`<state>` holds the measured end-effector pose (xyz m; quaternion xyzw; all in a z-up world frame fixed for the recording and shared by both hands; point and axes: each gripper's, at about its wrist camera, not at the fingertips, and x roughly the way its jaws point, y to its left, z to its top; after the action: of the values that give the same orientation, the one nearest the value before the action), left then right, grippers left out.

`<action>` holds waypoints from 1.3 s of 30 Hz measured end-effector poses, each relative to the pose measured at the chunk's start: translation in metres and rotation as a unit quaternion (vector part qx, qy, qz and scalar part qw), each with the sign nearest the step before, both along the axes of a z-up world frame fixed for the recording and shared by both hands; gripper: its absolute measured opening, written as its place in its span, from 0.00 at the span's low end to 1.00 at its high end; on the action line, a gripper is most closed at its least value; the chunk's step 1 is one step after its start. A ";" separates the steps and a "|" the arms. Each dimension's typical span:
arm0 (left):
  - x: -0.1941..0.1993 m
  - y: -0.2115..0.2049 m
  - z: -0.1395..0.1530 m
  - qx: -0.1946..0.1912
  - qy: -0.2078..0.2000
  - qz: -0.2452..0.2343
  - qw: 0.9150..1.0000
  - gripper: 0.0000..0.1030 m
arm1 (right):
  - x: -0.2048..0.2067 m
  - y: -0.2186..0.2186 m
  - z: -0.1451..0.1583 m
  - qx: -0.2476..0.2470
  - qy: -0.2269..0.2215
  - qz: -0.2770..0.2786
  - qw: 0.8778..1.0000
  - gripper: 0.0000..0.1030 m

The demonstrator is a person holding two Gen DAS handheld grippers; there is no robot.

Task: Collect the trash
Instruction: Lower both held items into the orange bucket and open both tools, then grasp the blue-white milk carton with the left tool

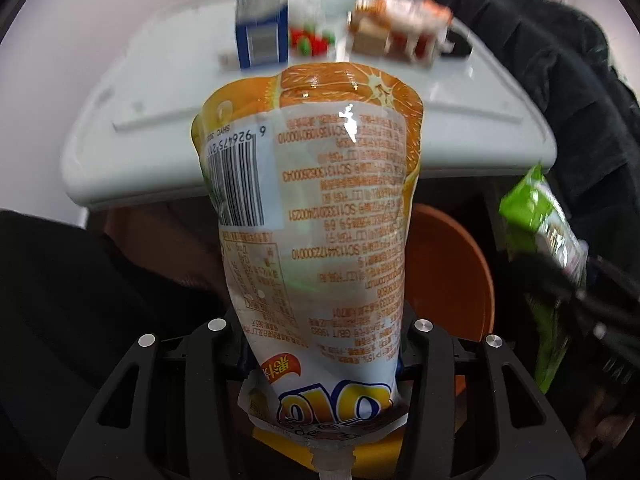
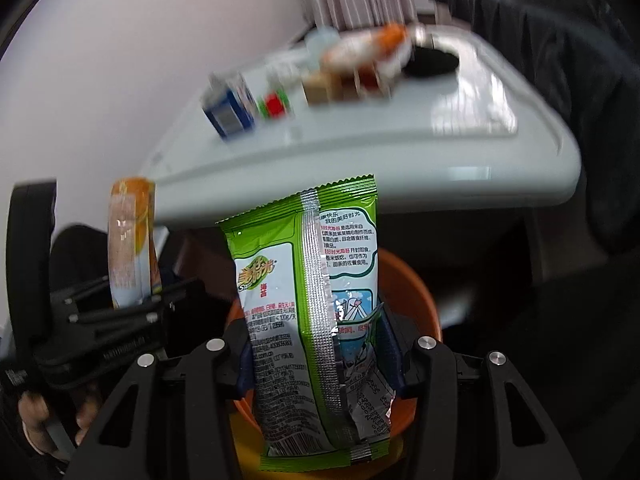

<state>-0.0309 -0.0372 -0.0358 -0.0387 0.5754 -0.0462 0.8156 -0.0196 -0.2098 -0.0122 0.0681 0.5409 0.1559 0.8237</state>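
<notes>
My left gripper (image 1: 320, 344) is shut on an orange juice pouch (image 1: 316, 208), held upright with its spout toward the camera. The pouch also shows edge-on in the right wrist view (image 2: 130, 240), in the left gripper (image 2: 132, 304). My right gripper (image 2: 316, 344) is shut on a green seaweed snack packet (image 2: 308, 312), which also shows at the right of the left wrist view (image 1: 540, 220). An orange bin (image 2: 416, 292) sits directly below and behind the green packet; it lies behind the pouch in the left wrist view (image 1: 452, 272).
A white tray table (image 1: 160, 120) stands above and beyond the bin. On its far side stand a blue-white carton (image 1: 262, 36), a red-green item (image 1: 310, 42), a snack wrapper (image 1: 400, 24) and a dark object (image 2: 432, 62). Dark clothing (image 1: 540, 40) hangs at right.
</notes>
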 end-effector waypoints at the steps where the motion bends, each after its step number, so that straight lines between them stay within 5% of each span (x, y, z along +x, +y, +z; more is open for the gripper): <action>1: 0.004 -0.004 -0.005 0.003 0.009 -0.004 1.000 0.44 | 0.002 -0.001 -0.006 -0.003 0.012 -0.003 1.000 0.47; 12: 0.006 -0.014 -0.040 0.021 0.063 -0.034 0.997 0.45 | 0.009 0.002 -0.036 -0.025 0.067 0.000 0.997 0.51; 14: 0.011 -0.013 -0.041 0.021 0.070 -0.034 0.997 0.46 | 0.008 0.004 -0.039 -0.033 0.071 -0.004 0.997 0.55; 17: 0.020 -0.010 -0.047 0.034 0.072 -0.027 0.996 0.56 | 0.009 0.002 -0.039 -0.045 0.067 -0.019 0.997 0.81; 18: 0.021 -0.009 -0.046 0.035 0.071 -0.024 0.997 0.64 | 0.008 0.000 -0.037 -0.044 0.064 -0.024 0.997 0.81; 32: 0.026 0.009 -0.006 0.004 -0.008 0.018 1.000 0.72 | 0.013 -0.020 -0.012 -0.017 0.021 -0.049 0.998 0.82; 39: 0.054 0.053 0.016 0.005 -0.036 0.080 0.996 0.72 | 0.022 -0.030 -0.013 0.000 0.017 -0.064 0.998 0.83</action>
<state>0.0233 0.0157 -0.0196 -0.0791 0.5408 0.0210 0.8372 0.0020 -0.2402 -0.0253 0.1055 0.5495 0.1021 0.8225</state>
